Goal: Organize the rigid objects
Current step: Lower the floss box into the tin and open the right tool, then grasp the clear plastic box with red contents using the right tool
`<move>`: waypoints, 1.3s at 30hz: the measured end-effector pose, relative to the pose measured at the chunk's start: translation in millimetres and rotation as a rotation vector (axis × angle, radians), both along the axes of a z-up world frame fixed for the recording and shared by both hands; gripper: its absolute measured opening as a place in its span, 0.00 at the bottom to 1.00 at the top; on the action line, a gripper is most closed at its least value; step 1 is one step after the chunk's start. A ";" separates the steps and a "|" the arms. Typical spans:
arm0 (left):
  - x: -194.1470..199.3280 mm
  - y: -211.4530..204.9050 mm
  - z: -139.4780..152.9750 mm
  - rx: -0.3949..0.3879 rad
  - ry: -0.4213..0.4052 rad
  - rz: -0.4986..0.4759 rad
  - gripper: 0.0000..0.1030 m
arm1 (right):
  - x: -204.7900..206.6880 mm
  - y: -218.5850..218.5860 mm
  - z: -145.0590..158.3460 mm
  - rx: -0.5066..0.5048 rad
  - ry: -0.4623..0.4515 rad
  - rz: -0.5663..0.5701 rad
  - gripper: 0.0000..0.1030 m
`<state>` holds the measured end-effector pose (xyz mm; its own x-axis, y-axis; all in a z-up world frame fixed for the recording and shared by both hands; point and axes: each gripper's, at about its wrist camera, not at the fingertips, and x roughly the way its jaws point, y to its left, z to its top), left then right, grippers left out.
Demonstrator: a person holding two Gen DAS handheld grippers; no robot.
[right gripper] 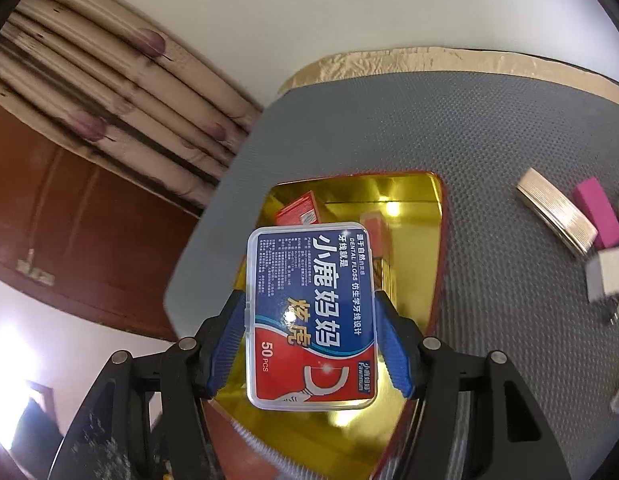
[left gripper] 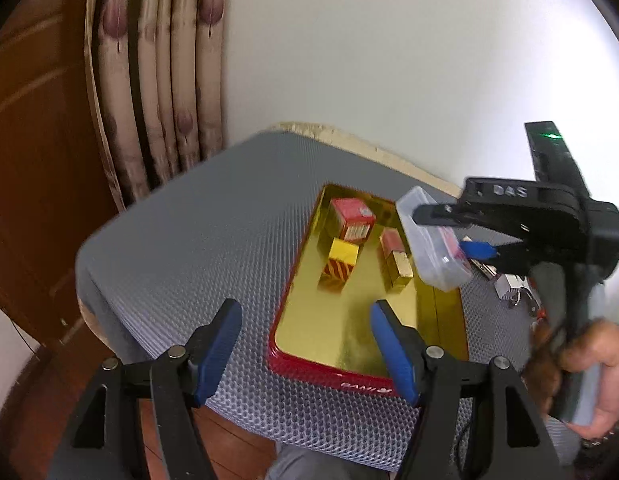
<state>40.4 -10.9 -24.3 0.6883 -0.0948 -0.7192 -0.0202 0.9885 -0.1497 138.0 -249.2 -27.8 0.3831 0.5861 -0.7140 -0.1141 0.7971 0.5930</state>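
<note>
Left gripper (left gripper: 305, 344): jaws stand apart with nothing between the blue pads; it is held over the near left corner of the shallow red-rimmed tin tray with a gold mirror floor (left gripper: 349, 344). The tray lies on the grey dimpled mat (left gripper: 197, 232) covering the tabletop.

Three small cardboard boxes are seen inside the tray toward its far end: a red one (left gripper: 351, 218), a yellow striped one (left gripper: 339, 262) and a red-and-gold one (left gripper: 395, 258).

Right gripper (right gripper: 309, 340): clamped on the clear plastic dental floss case with a blue and red label (right gripper: 311, 316), gripped by its long sides and carried above the tray, over its right-hand part.

Risks, judged from this state:
- The case is smooth plastic and is held only at its lower half; a tilt or a quick stop could let it slide out and strike the boxes below.
- If it is set down over the red-and-gold box, it would land tilted or knock that box over.
- The two grippers are near each other over the tray; a collision is possible if both are lowered.

Outside the tray, by the right edge of the mat, a ribbed gold flat case (right gripper: 555, 216), a pink block (right gripper: 599, 216) and a white plug (right gripper: 607, 276) lie unsorted.
</note>
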 end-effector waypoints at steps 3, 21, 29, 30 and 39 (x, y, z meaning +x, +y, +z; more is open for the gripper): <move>4.8 -0.5 -8.1 -0.005 0.039 -0.008 0.67 | 15.6 7.6 -6.2 -0.028 0.008 -0.006 0.58; 7.0 -13.8 -17.8 0.033 0.054 -0.056 0.67 | -68.3 -50.7 14.0 -0.039 -0.217 -0.071 0.73; -2.5 -34.6 -17.2 0.063 0.056 -0.100 0.67 | -186.6 -176.4 -3.2 -0.406 -0.256 0.002 0.74; -3.9 -37.7 -18.0 0.071 0.059 -0.103 0.67 | -187.5 -190.2 -4.9 -0.416 -0.232 0.032 0.74; -20.8 -61.6 -17.0 0.124 0.070 -0.099 0.67 | -135.9 -207.8 -8.3 -0.518 -0.197 0.311 0.73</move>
<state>19.6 -72.6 -41.3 0.6277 -0.0674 -0.7755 0.0720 0.9970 -0.0284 2.2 -457.1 -36.1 0.4032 0.2881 -0.8686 -0.4542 0.8870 0.0834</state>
